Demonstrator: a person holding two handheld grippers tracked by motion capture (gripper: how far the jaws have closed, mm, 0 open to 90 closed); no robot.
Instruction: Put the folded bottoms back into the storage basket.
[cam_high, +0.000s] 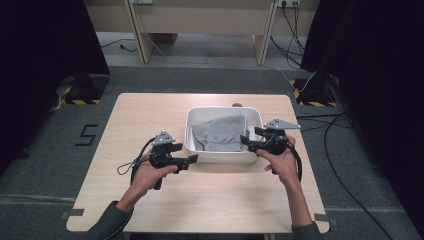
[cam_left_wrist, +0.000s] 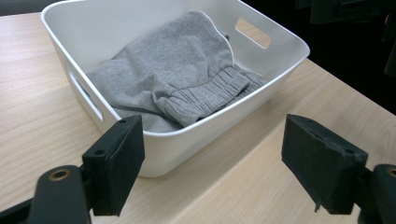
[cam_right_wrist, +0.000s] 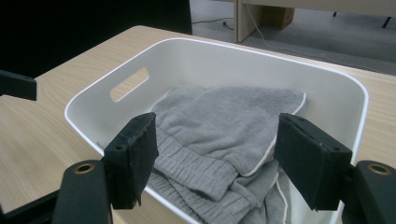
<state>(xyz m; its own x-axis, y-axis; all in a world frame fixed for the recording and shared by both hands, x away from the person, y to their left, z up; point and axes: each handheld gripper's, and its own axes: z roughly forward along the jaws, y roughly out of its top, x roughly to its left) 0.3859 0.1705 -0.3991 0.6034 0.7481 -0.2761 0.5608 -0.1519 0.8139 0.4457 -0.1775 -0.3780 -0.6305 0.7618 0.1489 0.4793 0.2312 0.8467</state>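
One white plastic tub (cam_high: 223, 156) with rounded corners and cut-out handle slots stands on the light wooden worktop (cam_high: 150, 115), a little right of the middle. Inside it lies one crumpled grey fleece garment (cam_high: 220, 134) with a ribbed, elasticated band; the garment rests against the tub's walls and floor, fully within the rim.

Two hand-held grippers are in play, one in each of the person's hands. The left hand-held gripper (cam_high: 192, 158) sits just beside the tub's near left corner, over the worktop; in the left gripper view its two black jaws stand spread apart with nothing between them, the tub's corner ahead. The right hand-held gripper (cam_high: 245, 140) hangs at the tub's right wall, its tips over the rim; in the right gripper view its jaws are likewise spread, framing the garment without pinching it.
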